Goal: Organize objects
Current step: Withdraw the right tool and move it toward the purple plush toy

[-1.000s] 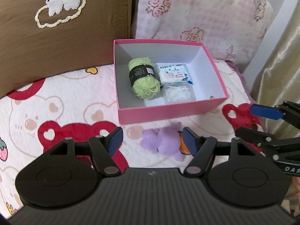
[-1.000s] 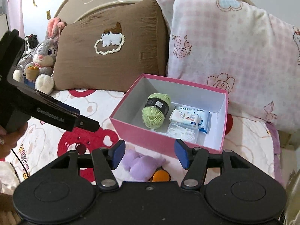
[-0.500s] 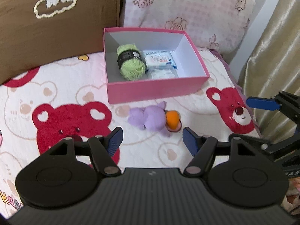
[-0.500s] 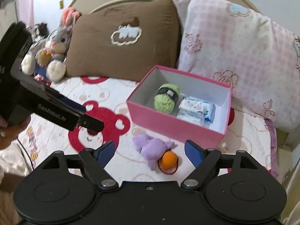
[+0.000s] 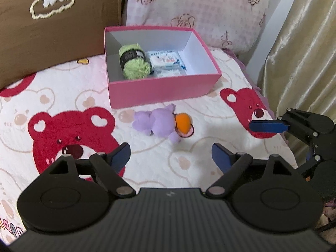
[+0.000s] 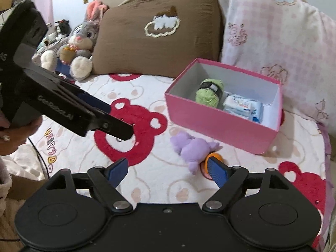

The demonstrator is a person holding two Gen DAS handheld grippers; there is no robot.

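Landmark: pink box (image 5: 161,92), open top, on bear-print bedspread (image 5: 63,96), backed against pillows.

- Inside box: green yarn ball (image 5: 134,62) w/ black band at left end; white wipes pack (image 5: 166,59) just beside it, touching; clear packet (image 5: 168,72) in front of wipes, nearer front wall. Right end of box floor bare.
- Purple plush toy (image 5: 157,124), lying on bedspread just outside box front wall, not touching it. Orange part (image 5: 183,124) at its right end.
- Left gripper (image 5: 170,153): jaws wide, nothing between; hangs over bedspread on near side of plush, further from box.
- Right gripper (image 6: 168,168): jaws wide, empty; its right blue pad overlaps orange part in right wrist view, contact can't be judged.
- Brown pillow (image 6: 159,35) behind box to left; pink floral pillow (image 5: 195,10) directly behind box.

Right wrist view only: grey bunny plush (image 6: 77,42) left of brown pillow, well apart from box; hand (image 6: 14,134) gripping left gripper body.
Left wrist view only: gold curtain (image 5: 304,52) right of box; right gripper's blue pad seen side-on.
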